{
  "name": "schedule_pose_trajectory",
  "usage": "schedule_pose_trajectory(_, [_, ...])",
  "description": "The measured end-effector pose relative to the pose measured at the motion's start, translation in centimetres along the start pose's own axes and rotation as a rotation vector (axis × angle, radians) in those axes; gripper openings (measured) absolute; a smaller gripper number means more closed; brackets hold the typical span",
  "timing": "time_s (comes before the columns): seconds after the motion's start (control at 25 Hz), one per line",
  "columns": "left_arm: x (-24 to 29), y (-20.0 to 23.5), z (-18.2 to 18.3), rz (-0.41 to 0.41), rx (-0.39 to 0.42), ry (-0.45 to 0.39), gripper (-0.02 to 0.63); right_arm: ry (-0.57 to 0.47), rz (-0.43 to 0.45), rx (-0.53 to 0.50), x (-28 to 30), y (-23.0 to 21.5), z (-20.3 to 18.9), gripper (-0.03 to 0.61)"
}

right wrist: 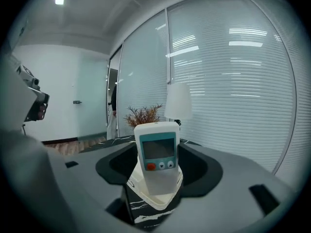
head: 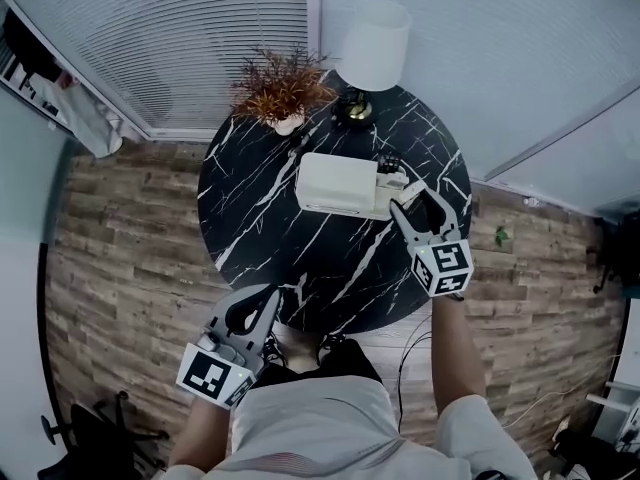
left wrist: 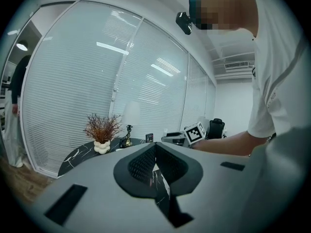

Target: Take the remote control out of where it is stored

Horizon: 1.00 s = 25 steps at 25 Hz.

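The right gripper has its jaws wide, and the pads seem to press the sides of the remote control. It stands upright between them, its lower end in a white holder just below the jaws, probably so it can slide straight up. A white box sits just left of the tips, with the plant and lamp beyond. The left gripper is closed and empty, held well back at the table edge.
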State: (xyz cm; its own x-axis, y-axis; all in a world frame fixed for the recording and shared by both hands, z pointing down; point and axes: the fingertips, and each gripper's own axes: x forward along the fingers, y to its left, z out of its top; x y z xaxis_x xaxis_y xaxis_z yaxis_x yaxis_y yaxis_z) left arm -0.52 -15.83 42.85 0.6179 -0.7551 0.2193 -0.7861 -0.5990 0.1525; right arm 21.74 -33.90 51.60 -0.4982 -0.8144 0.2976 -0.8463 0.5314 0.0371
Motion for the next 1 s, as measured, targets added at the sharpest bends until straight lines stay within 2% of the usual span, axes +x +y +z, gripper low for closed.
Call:
schedule_pose_trajectory(0.12, [0.1, -0.3, 0.4, -0.022, 0.002, -0.013, 0.008, 0.020, -0.026, -0.007, -2.8, -0.3, 1.0, 0.264])
schedule_pose_trajectory(0.24, [0.1, -0.6, 0.7, -0.044, 0.002, -0.025, 0.008, 0.085, -0.056, -0.029, -5.4, -0.9, 0.2, 0.264])
schedule_pose_trajectory(0.32, [0.1, -0.8, 0.8, -0.057, 0.003, -0.033, 0.008, 0.169, -0.073, -0.048, -6.8, -1.4, -1.6, 0.264])
schedule_pose_trajectory(0.52, [-0.3, -1.0, 0.9, -0.075, -0.003, -0.047, 0.008, 0.471, -0.089, -0.139, -8.9, -2.3, -8.5, 0.262])
schedule_pose_trajectory(0.64, [-0.9, -1.3, 1.0, -0.091, -0.009, -0.070, 0.008, 0.579, -0.095, -0.203, -9.2, -2.8, -11.5, 0.262])
schedule_pose_trajectory(0.8, [-1.3, -1.7, 1.1, -0.099, -0.002, -0.076, 0.008, 0.677, -0.043, -0.230, -8.1, -2.6, -14.5, 0.262])
schedule_pose_trajectory(1.0, [-1.5, -2.3, 1.4, -0.110, 0.011, -0.073, 0.008, 0.770, 0.082, -0.221, -5.0, -1.8, -17.3, 0.262])
